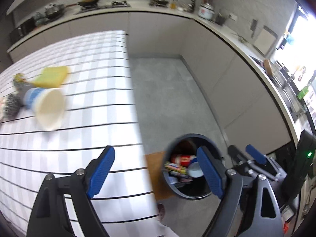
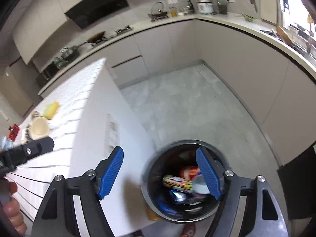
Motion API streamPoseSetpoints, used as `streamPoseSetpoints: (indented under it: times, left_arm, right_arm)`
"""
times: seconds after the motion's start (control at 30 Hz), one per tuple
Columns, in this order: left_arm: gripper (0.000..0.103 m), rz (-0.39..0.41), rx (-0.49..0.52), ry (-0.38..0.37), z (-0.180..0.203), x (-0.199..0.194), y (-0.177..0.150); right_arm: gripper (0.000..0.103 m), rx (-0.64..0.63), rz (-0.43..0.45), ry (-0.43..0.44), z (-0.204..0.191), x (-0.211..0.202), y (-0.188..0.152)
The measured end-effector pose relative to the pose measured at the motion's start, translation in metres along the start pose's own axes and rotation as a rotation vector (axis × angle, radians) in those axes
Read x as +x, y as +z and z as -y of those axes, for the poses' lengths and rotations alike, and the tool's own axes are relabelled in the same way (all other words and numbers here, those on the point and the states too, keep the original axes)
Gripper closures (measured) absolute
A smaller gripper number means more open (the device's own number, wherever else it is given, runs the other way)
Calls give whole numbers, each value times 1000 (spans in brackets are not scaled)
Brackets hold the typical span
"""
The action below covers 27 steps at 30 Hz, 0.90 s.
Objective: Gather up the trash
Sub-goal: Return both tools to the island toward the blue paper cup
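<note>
- Landmark: the round dark trash bin (image 1: 189, 189), standing on the grey floor (image 1: 167, 98) just beside the edge of the checked counter (image 1: 69, 138).
- Far left of the bin, on the counter, lies a steel scouring ball (image 1: 10, 105), touching a paper cup (image 1: 46, 108) tipped on its side with its cream mouth facing the camera.
- Just behind the cup, still well left of the bin, sits a yellow sponge (image 1: 52, 77); all of these are blurred.
- In the right wrist view a red packet (image 2: 13, 131) shows at the counter's far left, well apart from the bin.
- The left gripper (image 1: 158, 173) hangs over the counter edge, its blue fingers (image 1: 101, 170) spread wide with nothing between them; the right-hand finger overlaps the bin's rim in the picture.
- Inside the bin lies collected trash: a red can (image 1: 182, 160), a colourful wrapper (image 1: 175, 167) and a white cup (image 1: 195, 170), piled touching one another.
- The right gripper (image 2: 160, 173) hovers above the bin, fingers (image 2: 111, 171) wide apart and empty, the bin's opening showing between them.
- Behind the bin, grey cabinets (image 2: 217, 45) run under a long kitchen worktop (image 2: 227, 20) carrying pots and a kettle.
</note>
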<state>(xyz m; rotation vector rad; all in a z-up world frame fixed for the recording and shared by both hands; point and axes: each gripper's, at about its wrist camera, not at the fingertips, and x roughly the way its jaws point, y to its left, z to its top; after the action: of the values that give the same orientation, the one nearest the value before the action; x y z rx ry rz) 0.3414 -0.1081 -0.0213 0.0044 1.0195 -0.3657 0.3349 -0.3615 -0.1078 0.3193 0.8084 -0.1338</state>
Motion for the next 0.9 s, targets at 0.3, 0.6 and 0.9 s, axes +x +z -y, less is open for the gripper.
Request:
streamPoseSetpoints:
  times: [0.3,0.6,0.9]
  left_arm:
    - [16,35,-153,138,-165,-37,-21]
    - [16,53,-282,282,-295,-50,-29]
    - [16,98,-399,310,-321,-60,-25]
  right_arm:
    - [22,-139,21,100,-149,7,-2]
    - [19,-232,14,159,-254,34,-8]
    - [17,-387,18,229,-305,60,16]
